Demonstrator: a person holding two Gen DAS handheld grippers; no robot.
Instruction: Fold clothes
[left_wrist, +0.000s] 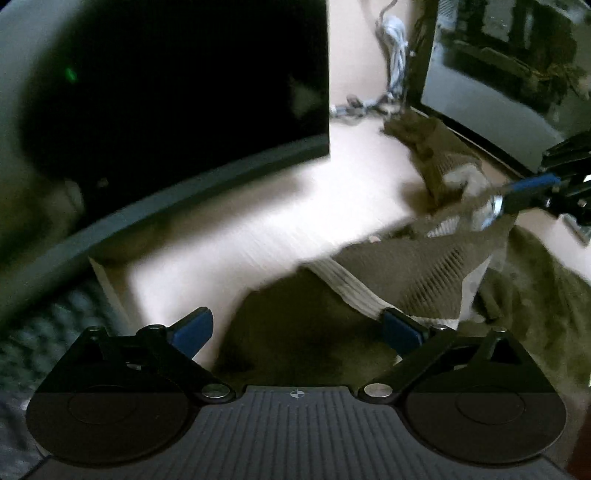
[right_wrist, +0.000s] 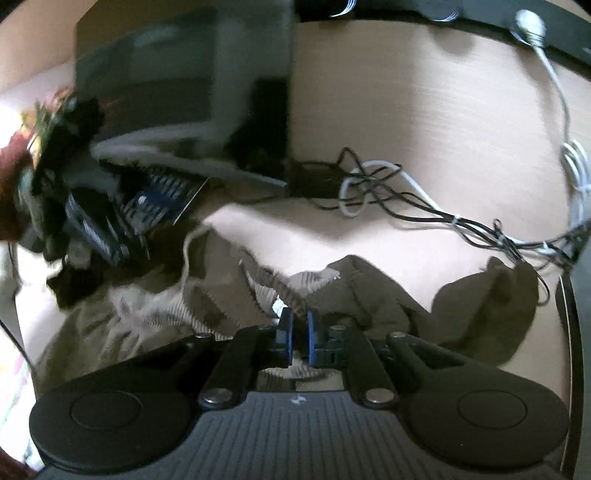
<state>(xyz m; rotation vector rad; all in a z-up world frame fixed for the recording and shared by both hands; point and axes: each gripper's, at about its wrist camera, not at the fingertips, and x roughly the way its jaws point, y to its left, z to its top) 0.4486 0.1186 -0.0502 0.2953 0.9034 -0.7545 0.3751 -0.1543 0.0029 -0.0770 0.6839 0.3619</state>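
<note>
An olive-brown garment with white ribbed trim (left_wrist: 413, 273) lies crumpled on the pale wooden desk (left_wrist: 236, 236). My left gripper (left_wrist: 299, 328) is open, its blue pads wide apart just over the garment's near edge. My right gripper (right_wrist: 299, 332) is shut on a fold of the garment (right_wrist: 369, 295) near its ribbed part. In the left wrist view the right gripper (left_wrist: 517, 201) shows at the right, lifting a strip of the cloth off the desk.
A dark monitor (left_wrist: 166, 103) stands at the left, a second screen (left_wrist: 498, 74) at the back right. Tangled black and white cables (right_wrist: 406, 199) run across the desk behind the garment. A dark box (right_wrist: 177, 81) and a blue-black device (right_wrist: 110, 221) sit at the left.
</note>
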